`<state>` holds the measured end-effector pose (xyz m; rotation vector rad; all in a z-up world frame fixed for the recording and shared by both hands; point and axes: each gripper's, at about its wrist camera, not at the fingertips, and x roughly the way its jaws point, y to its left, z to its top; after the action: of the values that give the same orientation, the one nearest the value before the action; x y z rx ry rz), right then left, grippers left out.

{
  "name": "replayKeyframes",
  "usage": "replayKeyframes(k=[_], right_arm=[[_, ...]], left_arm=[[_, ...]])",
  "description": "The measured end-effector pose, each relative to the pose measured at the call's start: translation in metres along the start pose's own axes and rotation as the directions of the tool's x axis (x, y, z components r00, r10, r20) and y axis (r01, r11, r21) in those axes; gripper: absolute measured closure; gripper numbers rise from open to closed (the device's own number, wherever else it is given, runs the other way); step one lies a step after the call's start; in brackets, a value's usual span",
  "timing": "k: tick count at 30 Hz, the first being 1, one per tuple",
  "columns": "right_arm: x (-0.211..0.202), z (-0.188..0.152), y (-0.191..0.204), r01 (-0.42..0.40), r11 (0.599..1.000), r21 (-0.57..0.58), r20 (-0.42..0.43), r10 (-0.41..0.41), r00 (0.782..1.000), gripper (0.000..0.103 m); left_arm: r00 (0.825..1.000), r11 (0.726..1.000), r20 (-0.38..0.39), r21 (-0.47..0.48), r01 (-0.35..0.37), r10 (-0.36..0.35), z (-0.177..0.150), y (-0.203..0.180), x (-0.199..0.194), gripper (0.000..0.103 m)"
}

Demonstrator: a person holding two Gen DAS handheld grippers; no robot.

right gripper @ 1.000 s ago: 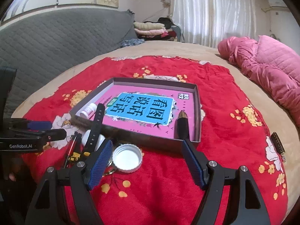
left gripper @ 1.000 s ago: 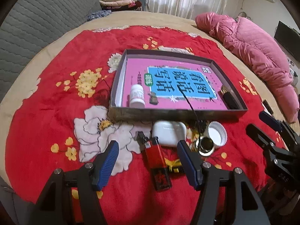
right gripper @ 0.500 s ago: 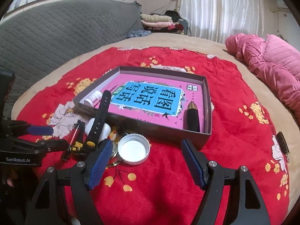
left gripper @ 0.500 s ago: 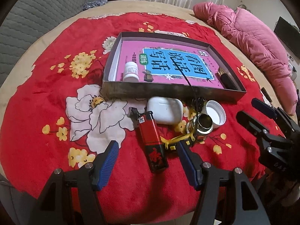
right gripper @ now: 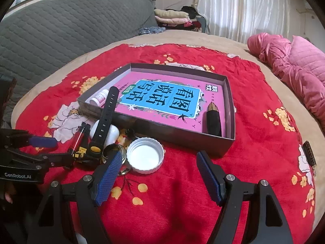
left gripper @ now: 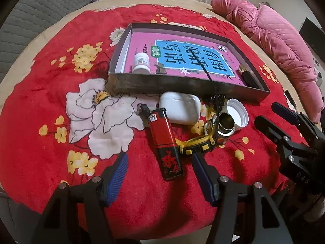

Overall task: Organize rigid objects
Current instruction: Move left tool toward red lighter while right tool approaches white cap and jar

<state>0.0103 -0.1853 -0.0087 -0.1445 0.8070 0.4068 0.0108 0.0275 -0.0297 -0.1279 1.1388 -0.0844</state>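
With both jaws spread wide and empty, the left gripper (left gripper: 159, 167) is poised over the red lighter (left gripper: 165, 145) lying on the bedspread (left gripper: 40, 101) before the box (left gripper: 182, 85), so a grasp is judged next, needing a short descent and closure

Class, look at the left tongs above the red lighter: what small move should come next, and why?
Probably lower the left tongs onto the red lighter and close. Their open fingers flank it, not touching, and it lies on the blanket outside the box.
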Motion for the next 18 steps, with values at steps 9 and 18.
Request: replayKeyframes(k=[9,18], right_arm=[[0.002,0.001,-0.001,-0.002,1.000,0.005,-0.001,0.002,1.000,0.026],[0.012,-0.001,0.001,-0.007,1.000,-0.013,-0.025,0.007,1.000,0.026]], left_arm=[[0.999,1.000,-0.020,-0.003,-0.026,0.026,-0.003,0.004,0.011,0.039],[0.999,0.999,-0.026,-0.028,-0.034,0.033,0.002,0.008,0.019,0.039]])
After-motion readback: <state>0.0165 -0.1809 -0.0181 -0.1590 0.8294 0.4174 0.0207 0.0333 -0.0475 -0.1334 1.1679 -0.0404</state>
